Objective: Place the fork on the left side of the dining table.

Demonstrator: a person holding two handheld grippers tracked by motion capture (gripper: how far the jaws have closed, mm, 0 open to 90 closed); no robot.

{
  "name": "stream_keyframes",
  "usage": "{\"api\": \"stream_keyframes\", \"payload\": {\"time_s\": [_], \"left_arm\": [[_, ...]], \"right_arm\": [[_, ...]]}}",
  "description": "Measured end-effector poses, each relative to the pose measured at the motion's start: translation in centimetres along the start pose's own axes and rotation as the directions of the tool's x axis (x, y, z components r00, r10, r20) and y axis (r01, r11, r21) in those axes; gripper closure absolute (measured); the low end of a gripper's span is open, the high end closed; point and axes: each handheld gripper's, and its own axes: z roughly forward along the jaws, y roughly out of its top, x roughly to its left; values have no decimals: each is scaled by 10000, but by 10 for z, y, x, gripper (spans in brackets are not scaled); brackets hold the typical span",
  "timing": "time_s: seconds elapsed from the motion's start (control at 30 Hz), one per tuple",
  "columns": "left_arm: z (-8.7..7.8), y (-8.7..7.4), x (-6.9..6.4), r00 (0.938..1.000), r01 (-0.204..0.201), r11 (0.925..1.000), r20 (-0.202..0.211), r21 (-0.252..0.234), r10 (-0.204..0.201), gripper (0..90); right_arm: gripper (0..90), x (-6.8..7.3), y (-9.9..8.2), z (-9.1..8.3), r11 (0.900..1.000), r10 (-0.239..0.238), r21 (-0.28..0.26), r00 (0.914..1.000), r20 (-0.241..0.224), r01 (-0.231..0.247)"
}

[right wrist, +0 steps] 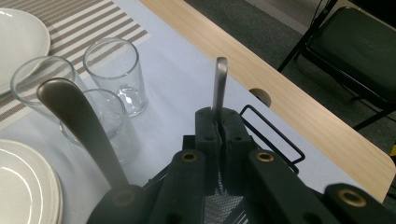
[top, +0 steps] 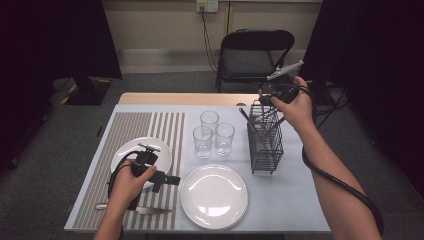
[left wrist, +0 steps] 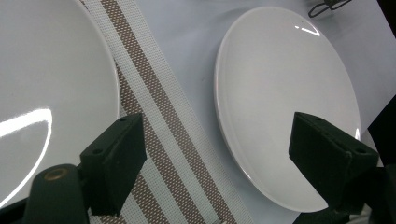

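Right gripper (right wrist: 219, 122), centre of its own view, has its fingers clenched on the flat silver handle (right wrist: 219, 86) of a piece of cutlery that sticks up out of the wire cutlery basket (top: 265, 145); in the high view that is right of centre, basket on the desk (top: 295, 200). A dark rounded handle (right wrist: 79, 121) stands at the left of the right gripper view, with three glasses (top: 212, 132) behind it. Left gripper (left wrist: 224, 158), fingers released with nothing between them, hangs at lower left of the high view over the striped placemat (left wrist: 159, 140), between two white plates (left wrist: 285, 102).
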Motion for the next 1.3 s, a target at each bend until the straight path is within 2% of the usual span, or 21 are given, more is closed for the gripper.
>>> {"api": "stream_keyframes", "payload": {"time_s": [0.13,0.37,0.63,1.3], "left_arm": [[-1,0,-1,10000,-38,10000,-29,15,38,188],[0,0,-2,9998,181,9998,79,-123,-180,188],[-1,0,-3,9999,74,9999,71,-77,-73,188],[-3,0,-4,9999,40,9999,100,-144,-38,188]], "right_arm": [[881,-1,2,-6,9999,115,-125,9999,-66,-116],[881,-1,9,-18,9994,62,-352,10000,-20,-63],[881,0,17,-31,9981,39,-622,10000,42,-36],[881,5,31,-55,9969,-289,-720,9993,228,305]]}}
